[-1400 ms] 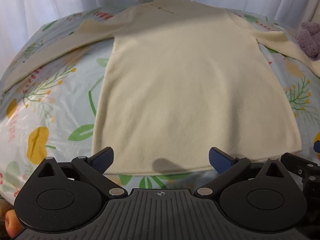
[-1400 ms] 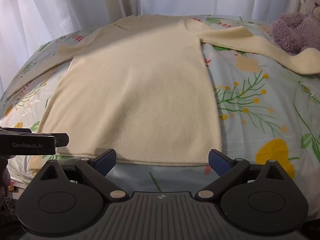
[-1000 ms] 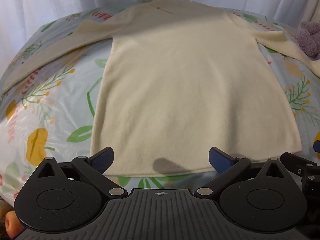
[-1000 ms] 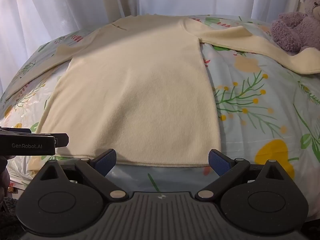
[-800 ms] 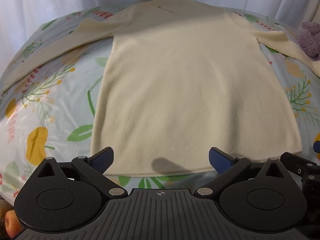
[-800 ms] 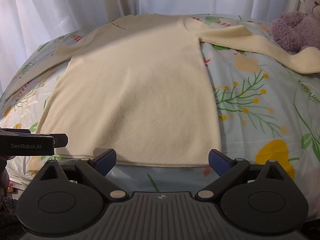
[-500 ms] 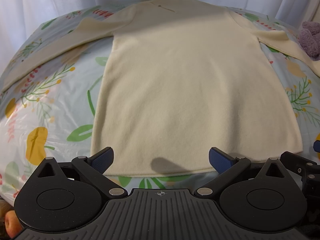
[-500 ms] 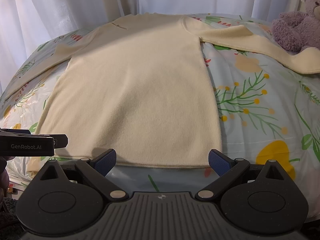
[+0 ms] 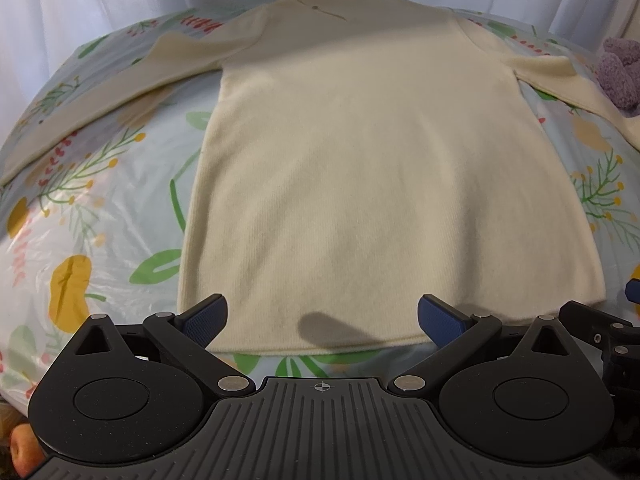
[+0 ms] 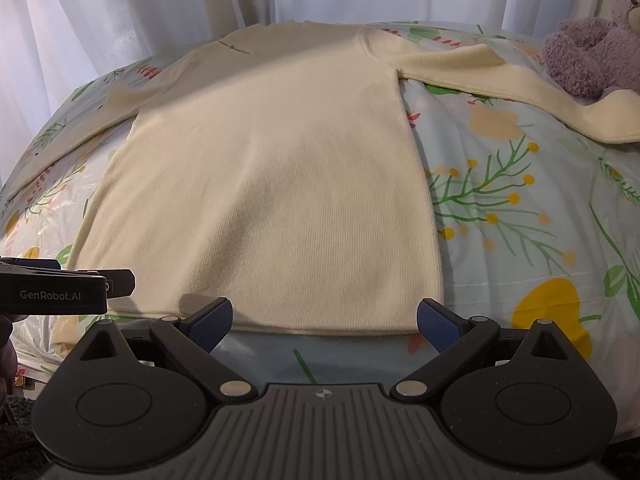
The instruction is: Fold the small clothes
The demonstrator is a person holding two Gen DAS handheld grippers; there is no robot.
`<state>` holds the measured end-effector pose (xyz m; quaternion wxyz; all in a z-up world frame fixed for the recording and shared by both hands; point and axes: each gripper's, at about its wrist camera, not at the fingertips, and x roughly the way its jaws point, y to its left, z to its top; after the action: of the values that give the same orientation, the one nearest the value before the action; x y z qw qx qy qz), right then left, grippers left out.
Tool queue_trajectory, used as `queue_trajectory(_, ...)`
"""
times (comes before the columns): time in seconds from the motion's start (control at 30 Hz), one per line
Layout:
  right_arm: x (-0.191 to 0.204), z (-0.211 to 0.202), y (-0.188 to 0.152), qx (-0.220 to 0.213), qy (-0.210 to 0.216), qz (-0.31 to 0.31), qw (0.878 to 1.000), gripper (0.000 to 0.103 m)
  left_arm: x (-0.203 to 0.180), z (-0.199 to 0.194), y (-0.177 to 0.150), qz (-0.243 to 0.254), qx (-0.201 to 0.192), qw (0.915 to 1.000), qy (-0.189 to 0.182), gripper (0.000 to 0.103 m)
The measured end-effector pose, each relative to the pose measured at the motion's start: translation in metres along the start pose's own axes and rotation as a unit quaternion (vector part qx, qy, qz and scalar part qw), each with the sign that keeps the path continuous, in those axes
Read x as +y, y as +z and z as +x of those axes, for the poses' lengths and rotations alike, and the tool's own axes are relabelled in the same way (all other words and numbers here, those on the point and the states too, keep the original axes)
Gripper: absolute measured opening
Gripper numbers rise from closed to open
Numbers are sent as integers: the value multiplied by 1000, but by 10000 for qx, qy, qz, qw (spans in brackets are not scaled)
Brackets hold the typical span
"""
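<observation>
Sweater (image 9: 380, 184), cream, spread flat on flowered bedspread (image 10: 520, 216), sleeves out toward 9 and 3 o'clock, hem nearest. Left claw (image 9: 320, 320) and right claw (image 10: 324, 316) wide open at 6 o'clock, empty. Purple teddy (image 10: 588, 56) at 2 o'clock.

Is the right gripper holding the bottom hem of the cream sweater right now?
No, the right gripper is open and empty, its fingers spread just short of the cream sweater hem.
</observation>
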<state>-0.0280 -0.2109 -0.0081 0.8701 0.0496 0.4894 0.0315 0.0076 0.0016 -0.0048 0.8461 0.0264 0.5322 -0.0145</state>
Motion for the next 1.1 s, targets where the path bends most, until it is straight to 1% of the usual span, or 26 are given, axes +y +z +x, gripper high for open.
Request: queue_trajectory(1.1,-3,5,3,94,4,-5,10000,99,-2,5,1,30,118,9999,6,103)
